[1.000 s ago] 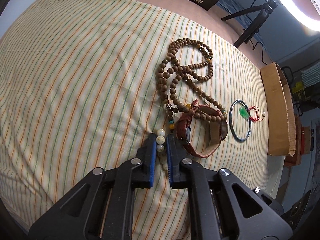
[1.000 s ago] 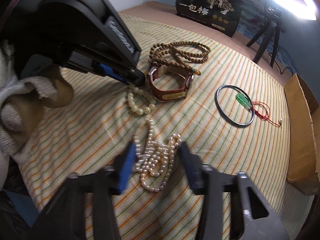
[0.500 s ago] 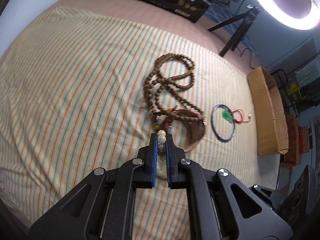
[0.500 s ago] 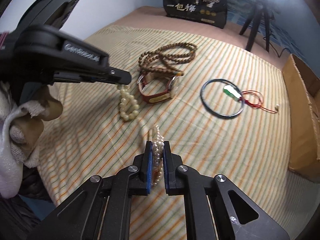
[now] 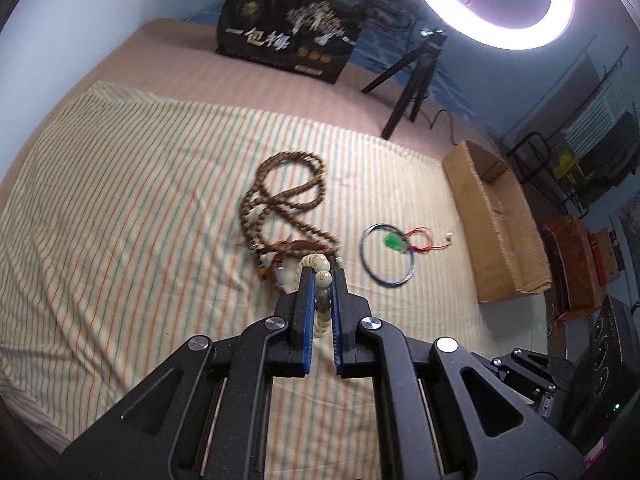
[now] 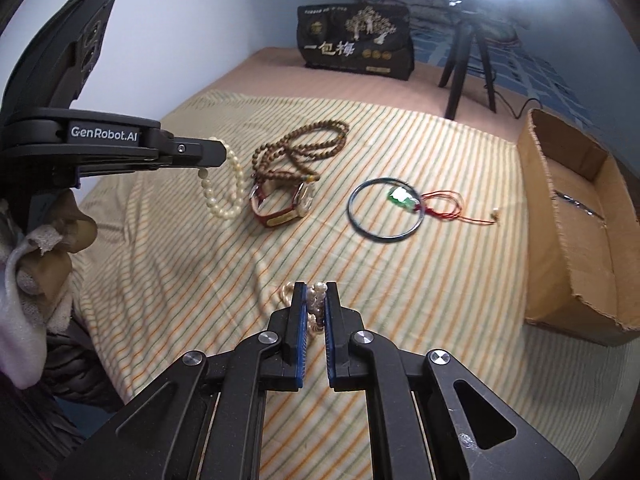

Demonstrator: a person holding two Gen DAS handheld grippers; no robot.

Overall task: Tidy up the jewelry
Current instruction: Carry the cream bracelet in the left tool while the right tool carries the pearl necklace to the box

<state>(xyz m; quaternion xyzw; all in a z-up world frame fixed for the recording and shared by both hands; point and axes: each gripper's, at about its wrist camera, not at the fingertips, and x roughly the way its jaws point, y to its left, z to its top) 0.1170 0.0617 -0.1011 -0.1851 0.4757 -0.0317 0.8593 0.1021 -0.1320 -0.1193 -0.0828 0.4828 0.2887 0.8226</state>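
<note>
Above striped cloth (image 6: 168, 280), both tools now raised: left tool (image 5: 319, 276) clamping cream bracelet (image 6: 224, 196), right tool (image 6: 315, 294) clamping pearls (image 6: 318, 300).

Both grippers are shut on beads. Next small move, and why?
Probably carry both toward the cardboard box. The left gripper holds the cream bead bracelet hanging free above the striped cloth, and the right gripper is shut on the pearl strand. The box stands open at the cloth's right edge.

Striped cloth (image 5: 120, 208), cardboard box (image 6: 576, 236), black bag (image 5: 286, 46), ring light (image 5: 496, 4) w/ tripod (image 5: 404, 96).
</note>
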